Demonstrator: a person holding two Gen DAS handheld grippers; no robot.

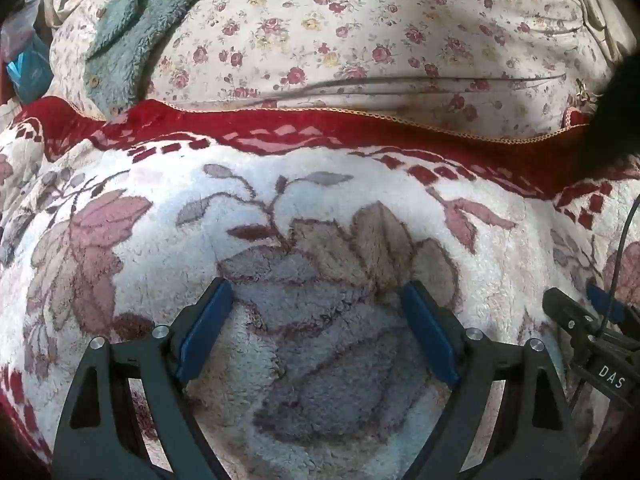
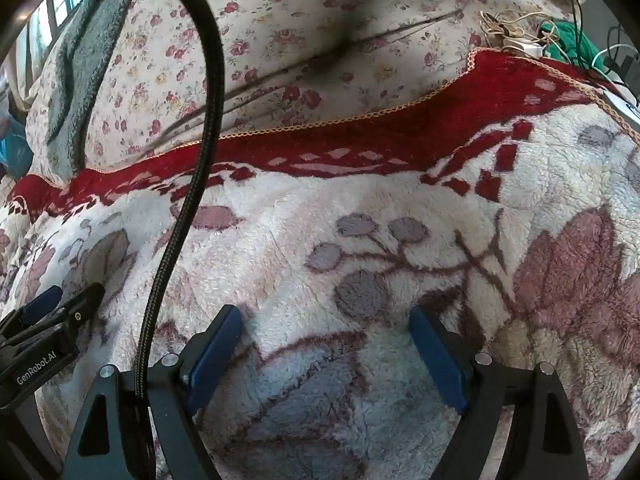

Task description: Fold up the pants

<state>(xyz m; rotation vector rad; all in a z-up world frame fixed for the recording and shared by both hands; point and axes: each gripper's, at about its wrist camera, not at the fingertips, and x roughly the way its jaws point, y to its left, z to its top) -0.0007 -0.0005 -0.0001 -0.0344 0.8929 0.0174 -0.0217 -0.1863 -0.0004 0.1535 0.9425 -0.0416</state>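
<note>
No pants are recognisable in either view. My left gripper (image 1: 318, 288) is open and empty, its blue pads spread wide just above a fluffy white blanket with a leaf pattern and red border (image 1: 320, 208). My right gripper (image 2: 326, 316) is also open and empty over the same blanket (image 2: 360, 208). The right gripper shows at the right edge of the left wrist view (image 1: 592, 320). The left gripper shows at the left edge of the right wrist view (image 2: 52, 312). A dark blurred shape (image 1: 616, 108) sits at the right edge of the left wrist view; I cannot tell what it is.
Beyond the blanket lies a cream sheet with small roses (image 1: 360, 32). A grey-green fleece garment (image 1: 132, 20) lies at the far left. A braided black cable (image 2: 200, 120) hangs across the right wrist view. Tangled cords and a green item (image 2: 560, 40) sit far right.
</note>
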